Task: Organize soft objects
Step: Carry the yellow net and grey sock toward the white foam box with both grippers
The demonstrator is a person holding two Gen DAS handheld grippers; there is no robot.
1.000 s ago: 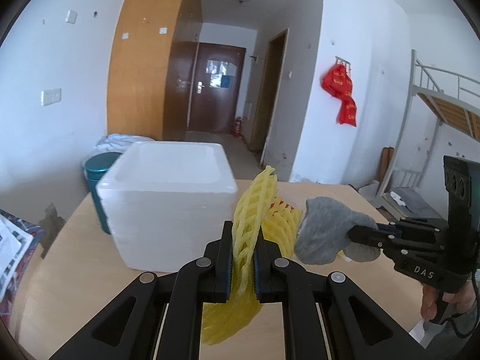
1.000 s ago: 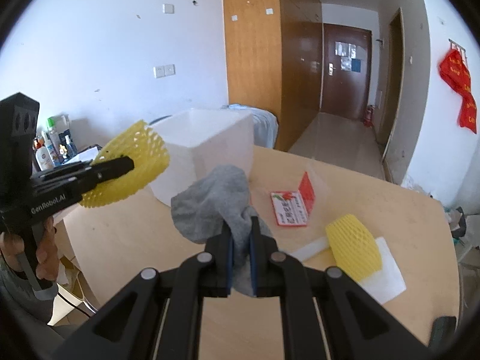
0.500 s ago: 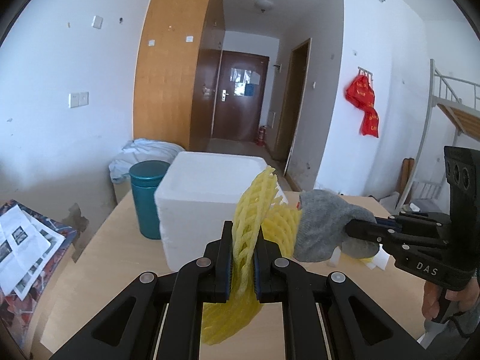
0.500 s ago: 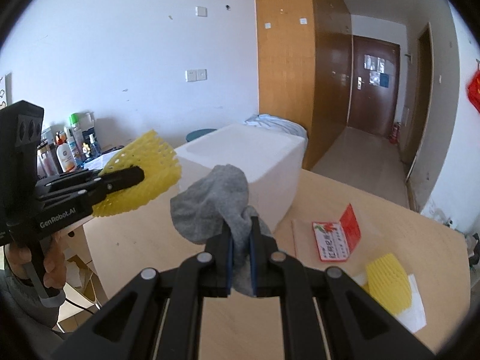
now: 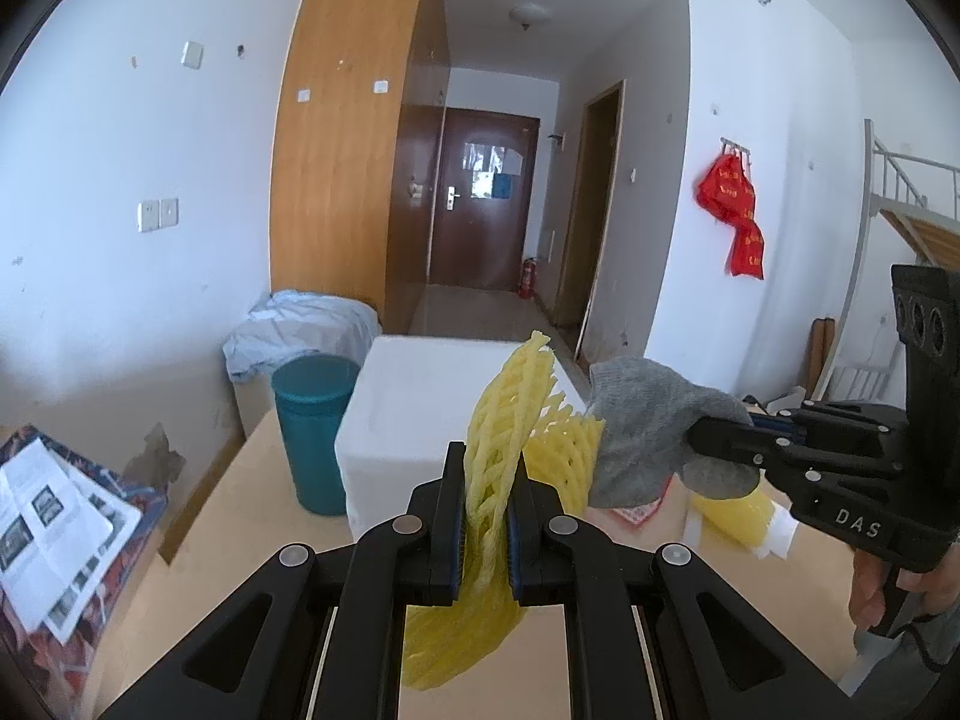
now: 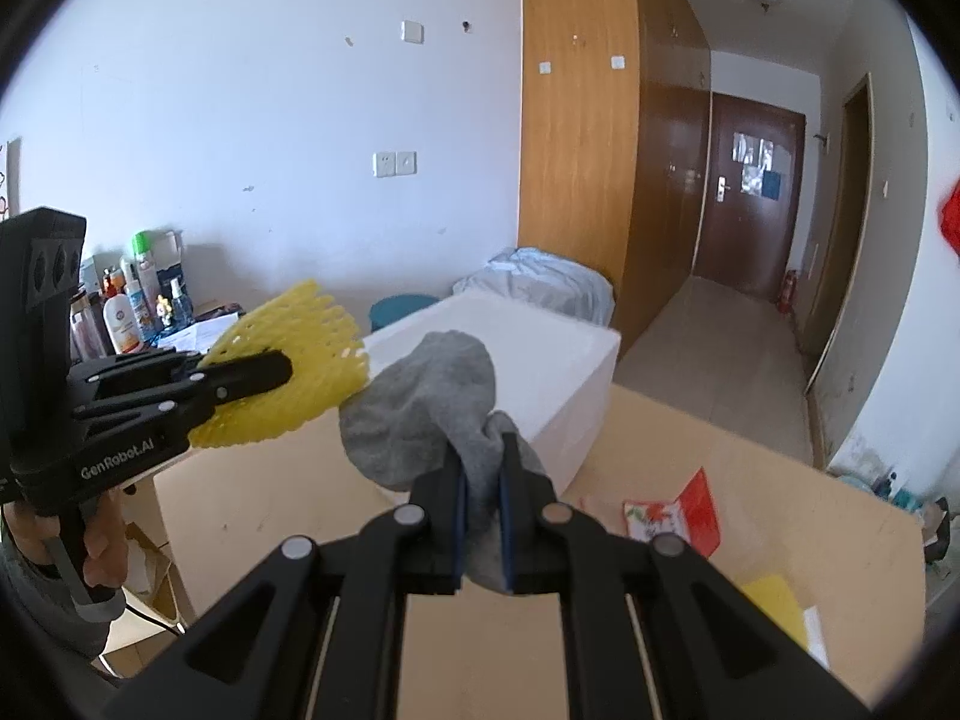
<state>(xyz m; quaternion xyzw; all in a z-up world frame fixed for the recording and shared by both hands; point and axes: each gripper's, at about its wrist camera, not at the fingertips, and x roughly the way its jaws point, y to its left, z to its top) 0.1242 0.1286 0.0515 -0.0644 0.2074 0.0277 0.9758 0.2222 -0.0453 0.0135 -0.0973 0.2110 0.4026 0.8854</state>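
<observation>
Left gripper (image 5: 486,516) clamps yellow foam net (image 5: 498,450), lifted off the table | right gripper (image 6: 480,516) pinches grey sock (image 6: 426,402) just beside it | white foam box (image 5: 414,408) ahead of both, looks like the drop spot | second net (image 5: 729,507) waits behind right tongs.

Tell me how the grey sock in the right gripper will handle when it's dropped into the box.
The grey sock, pinched in the right gripper, bunches and droops around the fingers, so it is likely floppy. It looks light and should land softly in the white foam box without rolling.
</observation>
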